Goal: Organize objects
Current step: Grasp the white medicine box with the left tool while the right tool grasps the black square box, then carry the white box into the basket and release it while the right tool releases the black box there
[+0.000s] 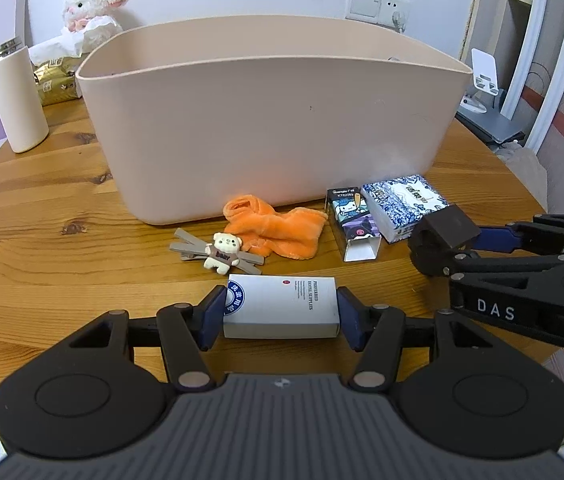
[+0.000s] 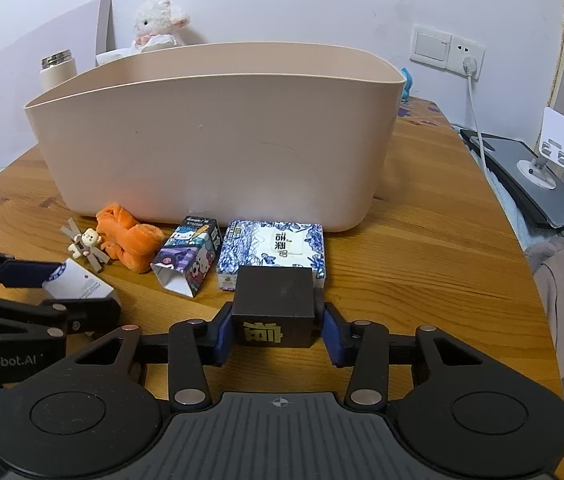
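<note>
My left gripper is shut on a white box with a blue round logo, its blue pads pressing both short ends, low over the wooden table. My right gripper is shut on a dark brown cube box with a gold character. It enters the left wrist view from the right. A large beige bin stands right behind. In front of it lie an orange cloth, a bear hair clip, a cartoon carton and a blue-and-white tissue pack.
A cream bottle, gold packets and a plush lamb stand at the back left. A phone stand on a dark laptop sits off the right table edge. A wall socket with a cable is behind.
</note>
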Demonstrator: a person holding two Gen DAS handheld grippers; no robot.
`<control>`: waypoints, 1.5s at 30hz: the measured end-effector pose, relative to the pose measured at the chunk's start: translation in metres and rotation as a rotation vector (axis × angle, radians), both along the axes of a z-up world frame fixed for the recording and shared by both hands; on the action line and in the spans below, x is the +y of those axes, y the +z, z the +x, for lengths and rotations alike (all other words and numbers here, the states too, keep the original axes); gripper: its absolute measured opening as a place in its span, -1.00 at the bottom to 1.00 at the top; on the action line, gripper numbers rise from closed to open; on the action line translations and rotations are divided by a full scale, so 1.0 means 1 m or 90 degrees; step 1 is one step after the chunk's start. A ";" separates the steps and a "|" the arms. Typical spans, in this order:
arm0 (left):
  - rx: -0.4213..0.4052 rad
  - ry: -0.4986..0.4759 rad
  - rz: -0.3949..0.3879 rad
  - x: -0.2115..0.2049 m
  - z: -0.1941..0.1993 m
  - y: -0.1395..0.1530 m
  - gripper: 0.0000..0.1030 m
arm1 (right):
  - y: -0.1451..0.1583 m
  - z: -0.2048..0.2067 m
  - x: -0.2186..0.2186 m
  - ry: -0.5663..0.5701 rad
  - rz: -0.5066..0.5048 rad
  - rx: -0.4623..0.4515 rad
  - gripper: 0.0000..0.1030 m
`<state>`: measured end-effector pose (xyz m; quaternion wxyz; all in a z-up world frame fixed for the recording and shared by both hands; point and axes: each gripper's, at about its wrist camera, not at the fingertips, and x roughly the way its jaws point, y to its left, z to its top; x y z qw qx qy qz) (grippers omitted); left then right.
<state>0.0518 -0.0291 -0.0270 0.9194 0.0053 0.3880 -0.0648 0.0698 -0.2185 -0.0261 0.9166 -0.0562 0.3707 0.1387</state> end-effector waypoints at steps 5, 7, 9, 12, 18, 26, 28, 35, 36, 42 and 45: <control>-0.014 -0.008 -0.004 0.000 -0.007 0.009 0.16 | 0.008 -0.009 -0.002 -0.008 -0.004 -0.016 -0.20; -0.019 -0.012 -0.009 0.002 -0.010 0.014 0.16 | 0.014 -0.013 -0.005 -0.012 -0.003 -0.027 -0.20; -0.026 -0.011 -0.014 0.005 -0.013 0.020 0.16 | 0.021 -0.017 -0.008 -0.015 -0.002 -0.039 -0.20; -0.043 -0.006 -0.016 0.011 -0.018 0.030 0.16 | 0.032 -0.022 -0.012 -0.019 0.000 -0.059 -0.20; -0.085 0.004 -0.017 0.022 -0.024 0.055 0.16 | 0.056 -0.030 -0.015 -0.024 -0.002 -0.104 -0.20; -0.144 0.012 -0.004 0.034 -0.017 0.091 0.16 | 0.088 -0.031 -0.016 -0.033 0.008 -0.167 -0.20; -0.156 0.019 -0.005 0.037 -0.013 0.099 0.16 | 0.095 -0.028 -0.017 -0.036 0.013 -0.179 -0.20; -0.190 0.037 -0.003 0.047 0.004 0.120 0.16 | 0.117 -0.014 -0.016 -0.042 0.019 -0.221 -0.20; -0.196 0.039 0.000 0.047 0.007 0.122 0.16 | 0.118 -0.011 -0.015 -0.043 0.019 -0.225 -0.20; -0.198 0.045 0.004 0.047 0.036 0.129 0.16 | 0.125 0.010 -0.007 -0.043 0.015 -0.239 -0.20; -0.197 0.046 0.016 0.042 0.050 0.128 0.16 | 0.127 0.022 -0.003 -0.043 0.016 -0.244 -0.20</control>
